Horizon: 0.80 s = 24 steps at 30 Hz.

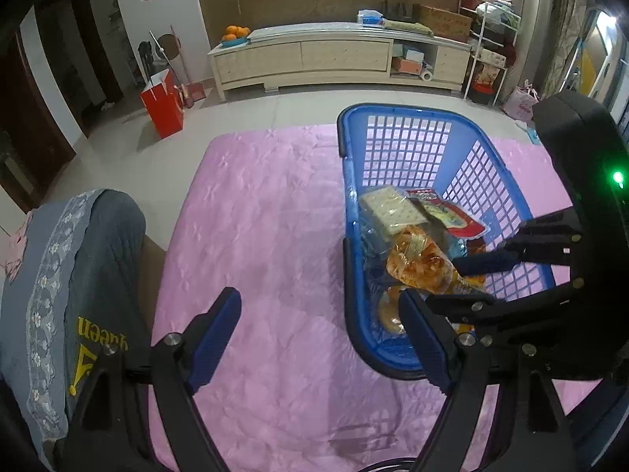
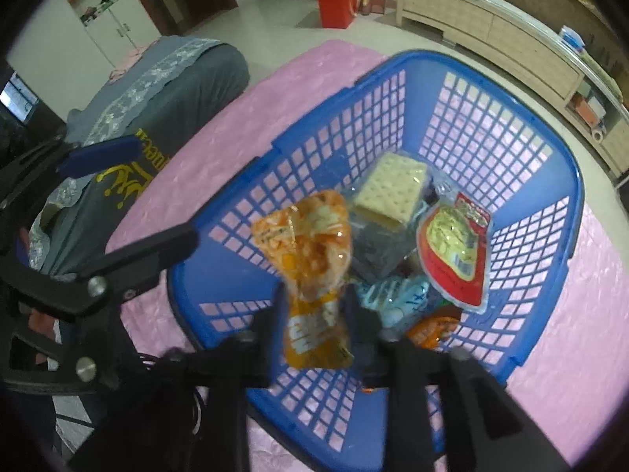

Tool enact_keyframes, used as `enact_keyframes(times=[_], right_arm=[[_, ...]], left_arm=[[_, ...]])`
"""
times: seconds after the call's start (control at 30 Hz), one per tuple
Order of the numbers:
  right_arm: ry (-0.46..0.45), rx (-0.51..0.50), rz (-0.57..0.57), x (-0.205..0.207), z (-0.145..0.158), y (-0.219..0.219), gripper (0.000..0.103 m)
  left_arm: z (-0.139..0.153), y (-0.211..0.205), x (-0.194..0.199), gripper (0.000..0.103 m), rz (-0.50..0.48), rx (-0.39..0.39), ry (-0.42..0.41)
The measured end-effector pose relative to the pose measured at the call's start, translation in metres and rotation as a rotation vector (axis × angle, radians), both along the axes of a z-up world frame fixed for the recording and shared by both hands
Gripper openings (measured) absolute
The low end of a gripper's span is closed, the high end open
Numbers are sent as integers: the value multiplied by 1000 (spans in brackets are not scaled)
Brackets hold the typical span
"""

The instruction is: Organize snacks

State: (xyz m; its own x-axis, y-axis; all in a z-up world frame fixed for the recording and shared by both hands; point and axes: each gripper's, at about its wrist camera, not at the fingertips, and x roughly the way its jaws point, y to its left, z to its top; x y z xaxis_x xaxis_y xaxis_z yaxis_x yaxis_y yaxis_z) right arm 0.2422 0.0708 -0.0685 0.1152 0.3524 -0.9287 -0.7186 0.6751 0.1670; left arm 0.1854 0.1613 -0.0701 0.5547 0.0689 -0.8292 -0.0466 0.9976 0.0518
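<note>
A blue plastic basket [image 1: 507, 181] [image 2: 566, 181] stands on the pink cloth. It holds a pack of crackers [image 1: 389, 208] [image 2: 391, 188], a red-edged pouch [image 1: 452, 214] [image 2: 456, 251], a pale blue packet [image 2: 397, 299] and other snacks. My right gripper [image 2: 316, 306] is shut on an orange snack bag [image 2: 310, 251] and holds it above the basket; both also show in the left wrist view, the gripper [image 1: 468, 279] and the bag [image 1: 420, 263]. My left gripper [image 1: 318, 338] is open and empty over the cloth, left of the basket.
The pink cloth [image 1: 267, 228] covers the table. A grey cushioned chair back with yellow lettering [image 1: 82, 275] [image 2: 157, 90] stands at the left. Beyond are a tiled floor, a red paper bag [image 1: 163, 104] and a long low cabinet [image 1: 338, 59].
</note>
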Motion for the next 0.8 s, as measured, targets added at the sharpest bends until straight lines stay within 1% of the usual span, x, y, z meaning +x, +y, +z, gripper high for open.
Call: enact_keyframes(times=[0.03,0.07,0.1,0.13,0.17,0.23,0.27,0.33,0.37,0.53,0.57,0.63,0.7,0.73,0.77,0.8], right_arm=[[-5,3,-4,0,-1,1,56],[-12,8,-9,0,0,0,67],[-19,13,-13,-1,1,-3,74],[-25,23,-24,-2,3,-8,76],[-26,29,-34,-3,6,-12,78],[-19,79,-78,-8,15,-32,78],[-45,110,-113,-12,23,-48,79],[-90,147,-155,-20,34,-71,80],[-114,152,-175,-23,38,-80,80],[-258,197,-284,-54,68,-137,80],[-304,214,-307,-65,77,-150,81],[-354,235,-338,-80,88,-164,81],[-428,257,-380,-98,101,-180,82],[-474,253,-413,-108,107,-188,83],[-504,246,-439,-111,110,-194,86],[-554,236,-479,-120,114,-201,88]], left_arm=[[1,-1,-2,81,-2,4,-7],[2,-1,-4,81,-4,11,-14],[3,-3,-7,81,-7,22,-24],[4,-5,-9,81,-11,25,-32],[5,-6,-11,81,-11,27,-35],[8,-9,-19,81,-9,34,-51],[11,-11,-25,81,-4,32,-69],[15,-14,-37,81,0,3,-100],[17,-16,-41,81,4,-7,-111],[31,-38,-70,81,14,-56,-226],[34,-43,-74,81,17,-63,-247],[42,-55,-87,81,24,-64,-295],[53,-66,-104,85,41,-76,-369],[56,-71,-112,86,48,-83,-404],[62,-83,-122,86,61,-60,-450],[66,-92,-131,87,66,-31,-483]])
